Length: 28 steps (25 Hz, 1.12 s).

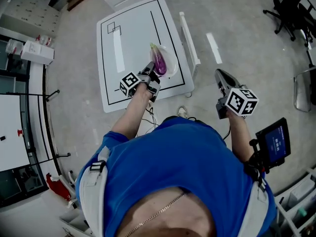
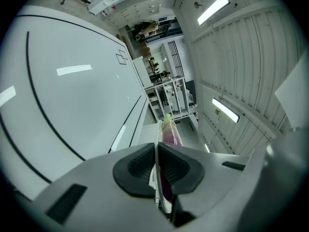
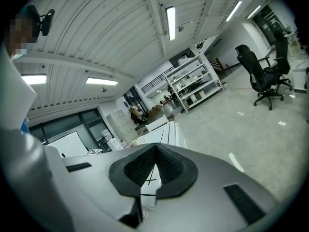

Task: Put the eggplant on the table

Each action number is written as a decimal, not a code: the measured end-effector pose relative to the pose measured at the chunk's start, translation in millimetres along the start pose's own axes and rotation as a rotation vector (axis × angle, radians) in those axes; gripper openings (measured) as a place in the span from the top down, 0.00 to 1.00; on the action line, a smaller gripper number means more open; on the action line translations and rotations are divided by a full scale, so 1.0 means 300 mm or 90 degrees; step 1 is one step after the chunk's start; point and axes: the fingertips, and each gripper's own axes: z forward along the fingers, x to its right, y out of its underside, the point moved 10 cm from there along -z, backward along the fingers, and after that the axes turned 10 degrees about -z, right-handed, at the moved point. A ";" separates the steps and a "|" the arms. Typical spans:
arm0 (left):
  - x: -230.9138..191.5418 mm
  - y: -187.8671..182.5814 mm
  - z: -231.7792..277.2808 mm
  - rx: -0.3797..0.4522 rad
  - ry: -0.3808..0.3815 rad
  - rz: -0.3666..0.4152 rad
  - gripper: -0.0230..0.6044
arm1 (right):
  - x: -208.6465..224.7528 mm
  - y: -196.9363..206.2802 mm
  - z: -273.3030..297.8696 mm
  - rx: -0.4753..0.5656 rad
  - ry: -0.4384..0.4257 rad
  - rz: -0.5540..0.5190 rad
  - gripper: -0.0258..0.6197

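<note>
A pale grey concrete floor (image 1: 237, 28) spread through a large workshop, with a white table (image 1: 133, 38) marked in black lines ahead of me. Far off to the table's right stood a black office chair (image 1: 291, 6).

The eggplant (image 1: 160, 62) – purple, with a pale green stem end, inside a clear bag (image 1: 171, 63) – lay over the table's near right part, inside the black outline and close to the table's right edge. I could not tell whether it rested on the surface or hung just above it.

My left gripper (image 1: 150, 74) reached in from the table's near edge. Seen along its own jaws, the left gripper (image 2: 156, 146) was closed almost fully, pinching a thin fold of the clear bag (image 2: 155, 178), and the eggplant (image 2: 170, 132) stuck out beyond the jaw tips with its stem end pointing away.

My right gripper (image 1: 220, 78) was over the floor, off the table's right side and well apart from the eggplant. In its own view the right gripper (image 3: 154, 148) had its dark pads pressed together with nothing between them. Beyond them showed the table (image 3: 161, 134), white shelving (image 3: 193, 81) and the office chair (image 3: 263, 76).
</note>
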 end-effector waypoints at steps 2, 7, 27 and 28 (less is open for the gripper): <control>-0.008 -0.105 0.091 -0.004 -0.004 0.003 0.92 | 0.025 -0.038 0.107 -0.003 0.010 0.004 0.97; -0.025 -0.311 0.415 -0.008 -0.018 0.005 0.92 | 0.195 -0.151 0.386 -0.015 0.027 0.015 0.97; -0.237 -0.309 0.608 -0.035 -0.050 0.005 0.92 | 0.267 -0.146 0.384 -0.060 0.060 0.002 0.97; -0.243 -0.309 0.608 -0.034 -0.053 0.004 0.92 | 0.267 -0.150 0.384 -0.060 0.060 0.001 0.97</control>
